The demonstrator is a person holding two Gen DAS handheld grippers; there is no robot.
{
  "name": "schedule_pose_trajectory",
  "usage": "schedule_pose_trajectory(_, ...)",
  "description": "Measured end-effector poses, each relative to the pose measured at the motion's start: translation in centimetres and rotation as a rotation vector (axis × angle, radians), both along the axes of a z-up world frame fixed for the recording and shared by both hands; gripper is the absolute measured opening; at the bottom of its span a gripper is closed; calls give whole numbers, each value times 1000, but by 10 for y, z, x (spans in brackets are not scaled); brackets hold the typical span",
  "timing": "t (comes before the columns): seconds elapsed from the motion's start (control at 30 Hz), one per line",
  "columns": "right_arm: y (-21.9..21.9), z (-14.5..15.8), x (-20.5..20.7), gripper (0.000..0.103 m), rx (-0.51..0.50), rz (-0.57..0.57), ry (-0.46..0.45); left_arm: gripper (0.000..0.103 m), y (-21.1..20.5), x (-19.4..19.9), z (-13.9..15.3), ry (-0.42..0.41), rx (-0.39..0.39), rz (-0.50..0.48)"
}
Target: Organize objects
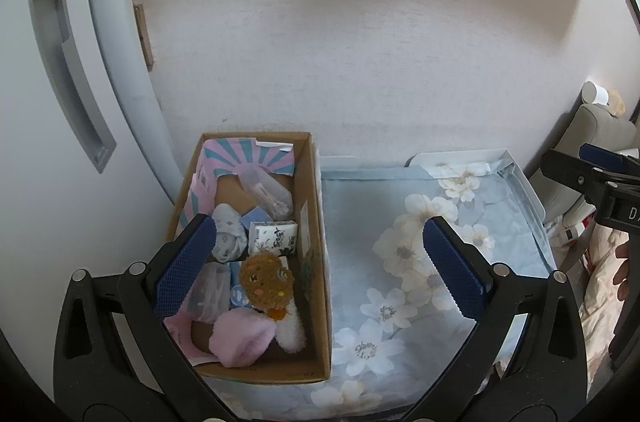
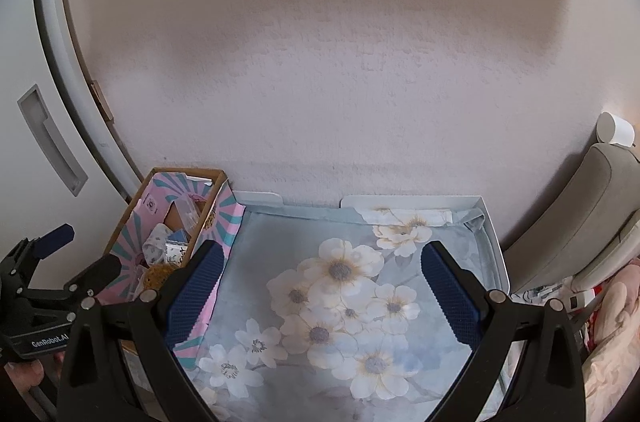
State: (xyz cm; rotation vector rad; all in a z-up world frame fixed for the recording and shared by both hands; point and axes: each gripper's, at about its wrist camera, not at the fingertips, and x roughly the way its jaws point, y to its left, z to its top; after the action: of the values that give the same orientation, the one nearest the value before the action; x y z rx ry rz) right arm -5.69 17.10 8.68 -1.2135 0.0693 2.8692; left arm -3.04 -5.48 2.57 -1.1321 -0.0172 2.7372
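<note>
Beside the wall, cardboard box (image 1: 316, 262) runs lengthwise toward it; both jaws gape empty.

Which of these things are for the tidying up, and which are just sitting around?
For the tidying:
- cardboard box
- pink fluffy sock
- brown scrubby
- tissue packet
- clear plastic tube
- flowered tray
- left gripper and right gripper, both open and empty

Just sitting around:
- grey chair
- white door
- wall
</note>
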Motion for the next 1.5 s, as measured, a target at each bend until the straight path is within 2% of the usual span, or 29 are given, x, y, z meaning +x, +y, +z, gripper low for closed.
schedule_pose_trajectory(1.1, 2, 0, -1, 99, 1, -39, 3, 103, 11, -5, 1, 10, -16, -15)
schedule_pose_trajectory(1.5, 4, -2, -5, 99, -6, -42, 0, 103, 6, -9, 3, 26, -26, 18)
